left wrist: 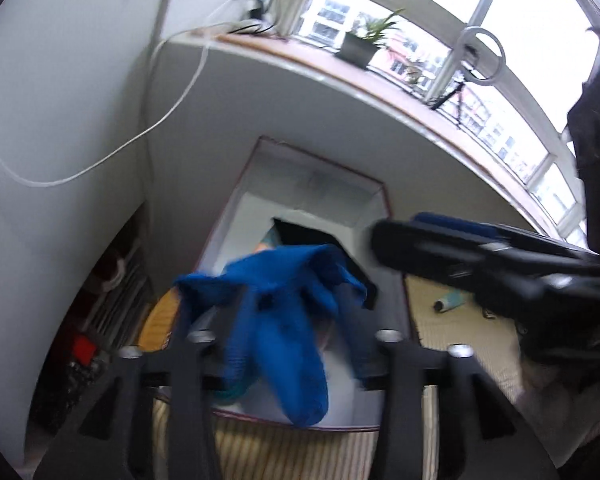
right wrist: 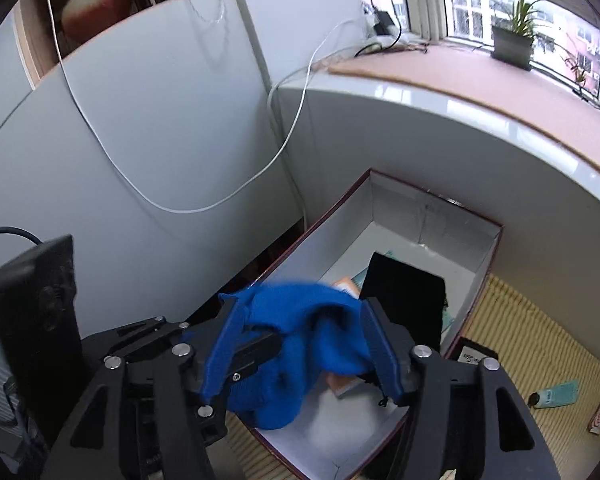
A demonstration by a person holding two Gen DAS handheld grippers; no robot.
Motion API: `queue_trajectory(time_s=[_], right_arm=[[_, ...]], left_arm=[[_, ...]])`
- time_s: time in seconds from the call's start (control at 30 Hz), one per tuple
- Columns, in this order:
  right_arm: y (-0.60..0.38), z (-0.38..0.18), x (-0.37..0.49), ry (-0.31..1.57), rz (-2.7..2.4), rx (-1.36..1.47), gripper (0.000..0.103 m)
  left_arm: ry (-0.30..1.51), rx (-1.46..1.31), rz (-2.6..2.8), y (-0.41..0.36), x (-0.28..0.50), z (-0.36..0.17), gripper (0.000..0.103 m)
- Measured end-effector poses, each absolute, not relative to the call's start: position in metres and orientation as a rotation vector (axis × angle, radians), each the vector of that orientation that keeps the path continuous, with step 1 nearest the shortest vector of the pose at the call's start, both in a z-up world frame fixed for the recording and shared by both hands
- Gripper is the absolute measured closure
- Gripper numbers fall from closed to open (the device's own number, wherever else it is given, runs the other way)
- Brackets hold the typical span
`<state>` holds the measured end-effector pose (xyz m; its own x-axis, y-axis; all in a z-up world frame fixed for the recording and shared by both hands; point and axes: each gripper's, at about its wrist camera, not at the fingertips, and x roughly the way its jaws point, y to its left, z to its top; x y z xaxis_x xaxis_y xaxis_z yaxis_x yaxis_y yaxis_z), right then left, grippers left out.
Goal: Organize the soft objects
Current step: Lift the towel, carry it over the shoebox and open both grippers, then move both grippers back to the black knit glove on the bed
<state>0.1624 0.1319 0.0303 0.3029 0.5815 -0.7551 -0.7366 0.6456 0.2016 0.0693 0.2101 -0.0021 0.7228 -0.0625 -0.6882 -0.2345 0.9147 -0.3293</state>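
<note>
Blue knitted cloth [right wrist: 300,344] is seen hanging between the two hand-held grippers, directly above the near end of the open white-lined box [right wrist: 404,216]. In the right wrist view the right gripper [right wrist: 300,356] is shown with its jaws spread apart; the cloth lies draped across the gap, against the blue pads, and no pinch on it can be made out. In the left wrist view the left gripper [left wrist: 284,320] is likewise seen parted, with the same cloth [left wrist: 276,320] sagging forward and down between its fingers, one long lobe trailing toward the camera. No earlier picture is given, so only the present spread of the jaws can be stated. The cloth's long axis is judged to run roughly along the line both grippers point, down toward the box floor. Ahead of the grippers, deeper in the box, a black folded item [right wrist: 404,300] is seen. Neither hand is clearly nearer; both are at the cloth. The coming move is judged to depend on the cloth being straight over the box opening rather than its near rim, which appears just met.
</note>
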Motion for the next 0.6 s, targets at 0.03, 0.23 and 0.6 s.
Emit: queue_trajectory(time_s=[0.03,0.23,0.6], right_arm=[[0.129,0.031,0.163,0.91,0.881,-0.187,0.045],[0.105,0.033,0.17,0.908,0.87,-0.147,0.045],[0.02,0.031,0.184,0.898,0.805,-0.07,0.042]], left_arm=[[0.763,-0.421,0.11,0.212,0.068,-0.002,0.049],[0.738,-0.441,0.119,0.219,0.055,0.004,0.049],[0.706,-0.38,0.062,0.179,0.027,0.007,0.049]])
